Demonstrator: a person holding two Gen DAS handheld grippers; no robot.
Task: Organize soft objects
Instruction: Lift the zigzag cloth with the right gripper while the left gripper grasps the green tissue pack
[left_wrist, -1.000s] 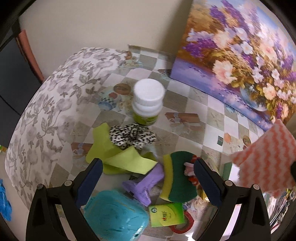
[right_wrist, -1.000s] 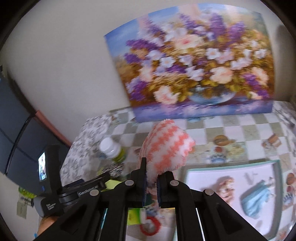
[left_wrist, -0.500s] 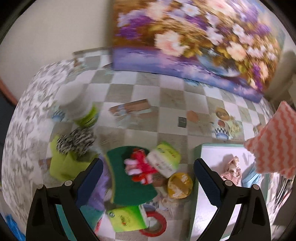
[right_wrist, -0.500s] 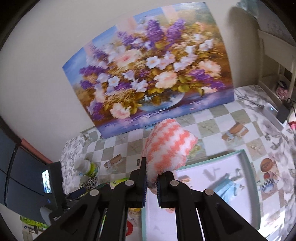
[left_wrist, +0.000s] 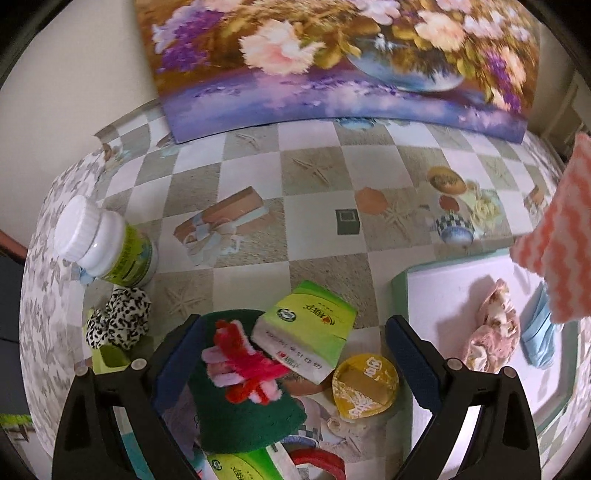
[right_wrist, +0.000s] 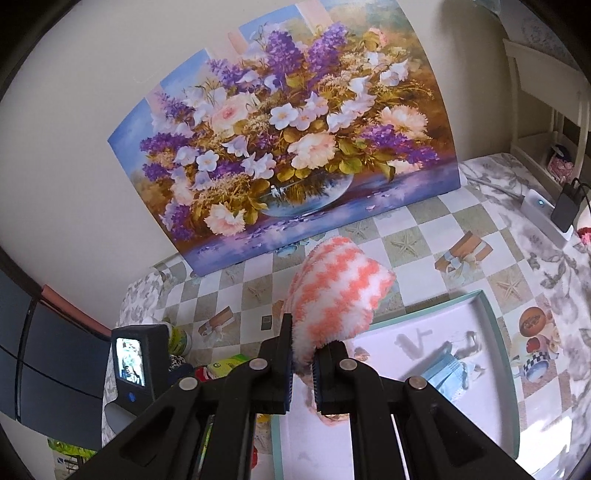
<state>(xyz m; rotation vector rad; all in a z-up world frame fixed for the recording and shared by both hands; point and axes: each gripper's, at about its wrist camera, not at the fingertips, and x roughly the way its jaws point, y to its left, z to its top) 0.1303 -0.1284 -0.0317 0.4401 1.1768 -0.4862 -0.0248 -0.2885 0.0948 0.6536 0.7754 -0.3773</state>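
Right gripper (right_wrist: 303, 363) pinches striped cloth (right_wrist: 334, 291), bulk extending forward.

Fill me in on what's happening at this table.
A person with a handheld gripper in each hand is sorting soft things into a shallow tray. The right gripper is shut on an orange-and-white cloth held above the tray, where a blue face mask and a crumpled pink cloth already lie. The left gripper hangs open over the clutter beside the tray, above a green sponge with a red-and-pink pipe-cleaner piece on it.
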